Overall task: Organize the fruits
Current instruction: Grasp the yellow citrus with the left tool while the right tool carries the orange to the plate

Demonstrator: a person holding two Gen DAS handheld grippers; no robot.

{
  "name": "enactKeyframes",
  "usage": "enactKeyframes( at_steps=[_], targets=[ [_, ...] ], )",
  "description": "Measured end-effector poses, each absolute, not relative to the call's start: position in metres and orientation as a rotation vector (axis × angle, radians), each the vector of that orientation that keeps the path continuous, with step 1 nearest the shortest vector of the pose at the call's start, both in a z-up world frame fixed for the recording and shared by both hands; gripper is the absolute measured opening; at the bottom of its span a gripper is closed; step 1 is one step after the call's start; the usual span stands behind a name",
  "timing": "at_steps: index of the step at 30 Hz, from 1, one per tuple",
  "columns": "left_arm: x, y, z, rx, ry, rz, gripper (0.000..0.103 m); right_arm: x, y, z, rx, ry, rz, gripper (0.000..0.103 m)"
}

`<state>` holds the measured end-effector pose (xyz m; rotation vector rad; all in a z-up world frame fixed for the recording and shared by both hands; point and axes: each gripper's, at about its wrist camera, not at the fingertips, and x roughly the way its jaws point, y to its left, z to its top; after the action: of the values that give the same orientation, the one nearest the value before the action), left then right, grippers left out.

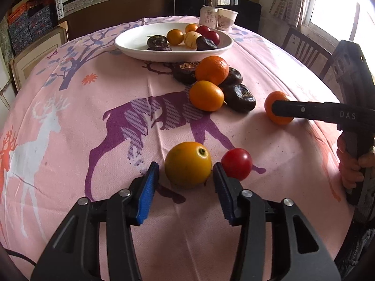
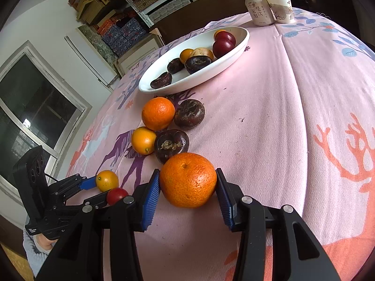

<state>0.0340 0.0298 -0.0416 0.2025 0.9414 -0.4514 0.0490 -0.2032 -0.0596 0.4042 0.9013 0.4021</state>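
Closest to the left wrist cam, the left claw [image 1: 185,187] is sitting spread wide w/ a yellow-orange kumquat [image 1: 188,163] between its blue pads [image 1: 147,193]. There's a visible gap on the left side, while the right pad is near or just touching the fruit, so nothing's being pinched yet. A cherry tomato [image 1: 236,164] is lying just outside the right finger, prob. why the claw is coming in so narrowly, to take one fruit w/o dragging the other.

Over on the right wrist cam, the right claw [image 2: 187,195] is bracketing a mandarin [image 2: 188,179] resting on the pink deer-print tablecloth [image 2: 293,117]. Pads are at or almost at the skin on both sides; can't tell for sure if it's squeezing, and the fruit looks undented and is sitting on the cloth.

Both hands seem to be lining up grabs at once, likely to speed things up. The white oval plate [image 1: 131,43] farther back is already holding several small fruits, so that's the probable destination. Between claws and plate, a loose cluster is waiting: another mandarin [image 1: 212,70], a second kumquat [image 1: 206,96], and dark water chestnuts [image 1: 239,97]. A can [image 1: 208,16] and paper cup [image 1: 226,18] are standing beyond the plate, well apart from the work.
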Motion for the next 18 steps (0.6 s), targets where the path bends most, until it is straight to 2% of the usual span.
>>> enactKeyframes(
  at_steps=[1, 2, 12, 18],
  targets=[
    [0.034, 0.03, -0.041, 0.205, 0.939, -0.448, 0.037, 0.049, -0.203, -0.06, 0.403, 0.901, 0.402, 0.047],
    [0.036, 0.03, -0.041, 0.198, 0.936, -0.449, 0.037, 0.049, -0.203, -0.06, 0.402, 0.901, 0.402, 0.047],
    [0.047, 0.03, -0.024, 0.125, 0.875, -0.436, 0.036, 0.048, -0.204, -0.054, 0.413, 0.875, 0.41, 0.046],
    [0.118, 0.013, 0.031, 0.089, 0.76, -0.401, 0.036, 0.094, -0.2, 0.007, 0.311, 0.779, 0.391, 0.046]
  ],
)
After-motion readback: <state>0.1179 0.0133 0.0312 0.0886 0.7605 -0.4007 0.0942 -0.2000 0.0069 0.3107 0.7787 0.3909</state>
